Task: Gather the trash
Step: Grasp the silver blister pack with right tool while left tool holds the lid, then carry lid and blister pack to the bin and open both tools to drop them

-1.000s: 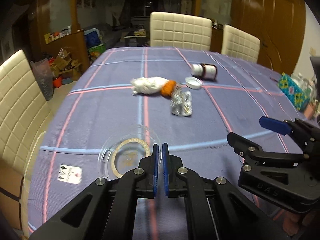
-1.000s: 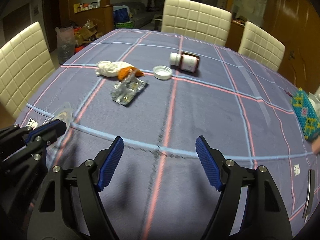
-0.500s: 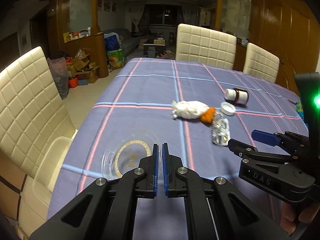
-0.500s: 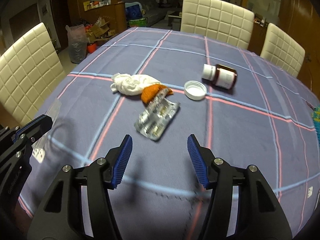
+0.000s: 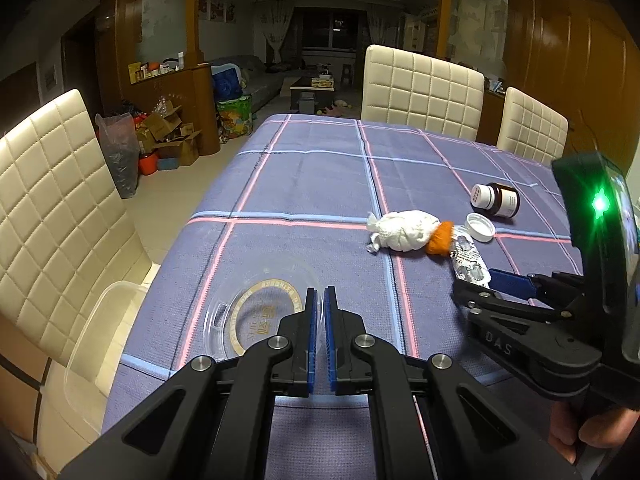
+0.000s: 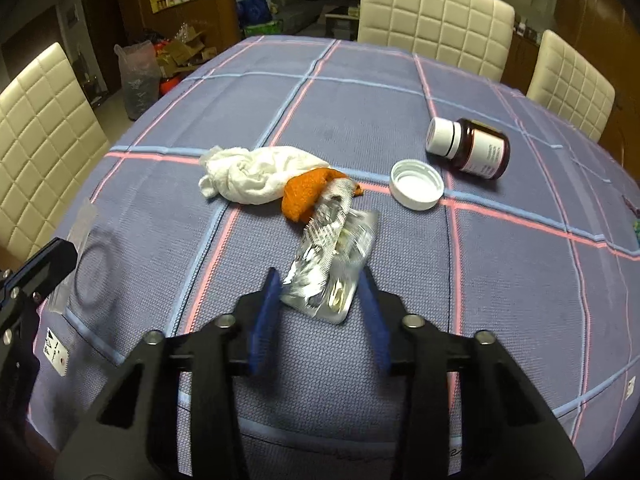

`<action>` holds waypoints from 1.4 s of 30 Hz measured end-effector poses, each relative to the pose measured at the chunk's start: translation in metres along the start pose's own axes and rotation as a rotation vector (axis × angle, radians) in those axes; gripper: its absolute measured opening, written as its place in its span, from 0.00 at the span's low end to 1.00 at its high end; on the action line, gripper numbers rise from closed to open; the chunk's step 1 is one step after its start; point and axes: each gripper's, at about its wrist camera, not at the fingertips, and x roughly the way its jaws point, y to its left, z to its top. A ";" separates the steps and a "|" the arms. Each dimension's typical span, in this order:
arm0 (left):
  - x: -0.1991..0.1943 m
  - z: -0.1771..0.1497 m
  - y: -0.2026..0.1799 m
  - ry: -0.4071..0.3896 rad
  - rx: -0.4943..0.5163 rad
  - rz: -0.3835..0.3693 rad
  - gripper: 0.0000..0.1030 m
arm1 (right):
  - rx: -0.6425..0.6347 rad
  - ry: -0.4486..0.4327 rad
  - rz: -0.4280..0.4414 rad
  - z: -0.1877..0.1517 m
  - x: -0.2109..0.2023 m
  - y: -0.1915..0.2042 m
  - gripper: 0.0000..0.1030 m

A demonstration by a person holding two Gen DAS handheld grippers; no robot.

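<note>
Tablecloth (image 6: 500, 280): cap (image 6: 417, 184) beside bottle (image 6: 472, 147)

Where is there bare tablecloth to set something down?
Free: the far stretch of tablecloth before the chairs, and the patch right of the brown bottle. Crowded: the middle, where white wad, orange scrap, blister packs and cap cluster.

A home's dining room is showing here. A checked cloth is covering the table (image 5: 304, 184), and cream padded chairs (image 5: 420, 88) are standing around it. Beyond, a living room is opening out, with a sofa (image 5: 256, 76), a curtained window (image 5: 328, 36), wooden doors (image 5: 568, 80), and cardboard boxes (image 5: 168, 136) lying on the floor.
</note>
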 end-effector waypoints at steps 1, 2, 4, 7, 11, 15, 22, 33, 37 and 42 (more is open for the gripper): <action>-0.001 0.000 0.001 -0.003 -0.002 0.000 0.04 | -0.004 -0.005 -0.003 0.000 -0.001 0.001 0.35; -0.002 0.001 0.004 -0.007 -0.007 0.002 0.04 | -0.007 -0.011 -0.005 -0.001 -0.004 0.003 0.35; -0.005 0.002 0.009 -0.016 -0.017 0.003 0.04 | -0.016 -0.033 -0.007 -0.001 -0.011 0.009 0.35; -0.012 0.003 0.017 -0.029 -0.033 0.009 0.04 | -0.041 -0.061 -0.005 -0.001 -0.023 0.020 0.35; -0.021 0.001 0.034 -0.038 -0.059 0.018 0.04 | -0.077 -0.103 0.005 0.000 -0.040 0.039 0.35; -0.033 -0.002 0.050 -0.050 -0.081 0.027 0.04 | -0.106 -0.150 0.017 0.000 -0.059 0.061 0.35; -0.050 -0.008 0.074 -0.072 -0.118 0.044 0.04 | -0.172 -0.202 0.048 -0.004 -0.081 0.097 0.35; -0.066 -0.016 0.106 -0.093 -0.166 0.076 0.04 | -0.221 -0.200 0.091 -0.006 -0.086 0.134 0.35; -0.068 -0.017 0.119 -0.095 -0.185 0.094 0.04 | -0.244 -0.192 0.102 -0.007 -0.085 0.147 0.35; -0.073 -0.020 0.143 -0.099 -0.216 0.129 0.04 | -0.275 -0.183 0.128 -0.006 -0.082 0.167 0.35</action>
